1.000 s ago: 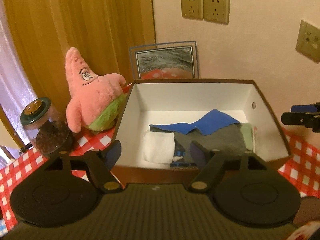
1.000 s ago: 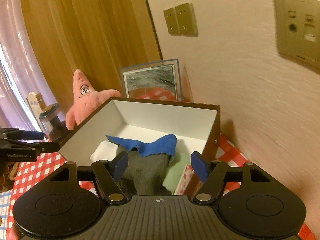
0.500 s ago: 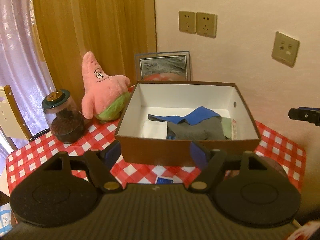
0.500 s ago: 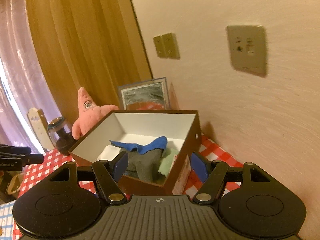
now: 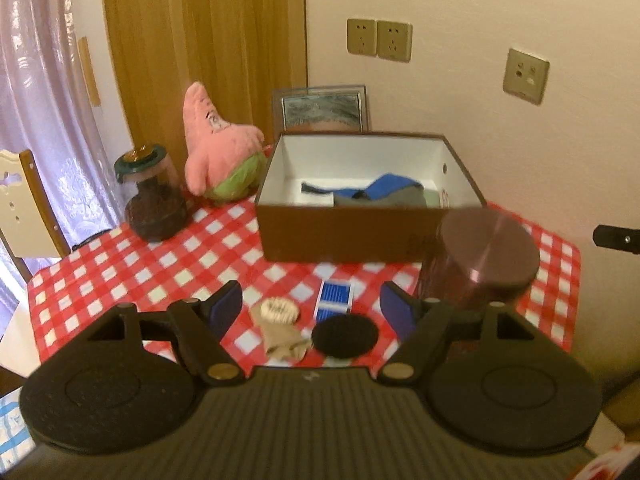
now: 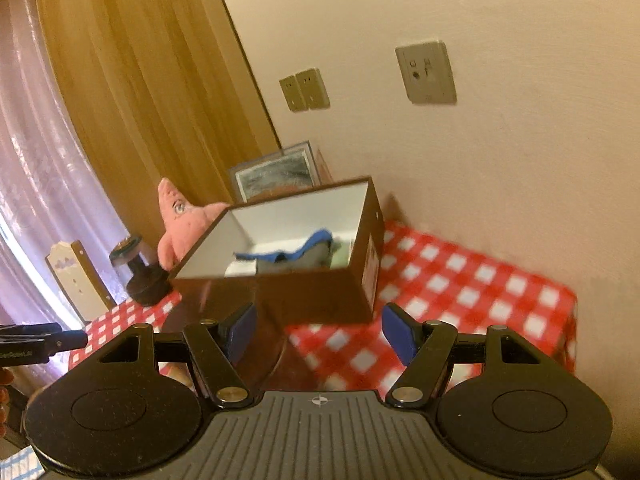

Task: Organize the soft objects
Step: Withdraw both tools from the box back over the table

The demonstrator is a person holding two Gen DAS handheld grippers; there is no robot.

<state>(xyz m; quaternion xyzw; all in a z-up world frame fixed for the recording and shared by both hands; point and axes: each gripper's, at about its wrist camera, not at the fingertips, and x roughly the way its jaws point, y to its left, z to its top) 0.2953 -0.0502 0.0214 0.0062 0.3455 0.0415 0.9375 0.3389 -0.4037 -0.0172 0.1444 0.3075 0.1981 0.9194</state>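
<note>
Left wrist view: left gripper (image 5: pixel 312 306) spread wide, nothing between the pads, hovering over the checked table (image 5: pixel 120 272) on the near side of the box (image 5: pixel 344 236). Box is brown outside, white inside, open-topped. Inside it: blue cloth (image 5: pixel 384 184) lying over a grey cloth (image 5: pixel 380 199), white cloth (image 5: pixel 316 199) at their left, pale green cloth (image 5: pixel 433 198) at their right. Pink plush (image 5: pixel 216 152) stands upright just left of the box, apart from it. Dark jar (image 5: pixel 154 200) left of the plush. Near side of the box on the table: blue card (image 5: pixel 335 298), beige sock (image 5: pixel 280 330), black disc (image 5: pixel 345 336). Maroon tin (image 5: pixel 480 264) at the box's near right corner. Frame (image 5: pixel 322 108) leans on the wall behind the box.

Right wrist view: tilted and blurred. Right gripper (image 6: pixel 318 334) also spread, holding nothing, on the near side of the box (image 6: pixel 320 292). Blue cloth (image 6: pixel 308 246) and grey cloth (image 6: pixel 296 262) visible inside. Plush (image 6: pixel 180 224) beyond the box's left wall. Left gripper's tip (image 6: pixel 40 340) shows far left of the box.
</note>
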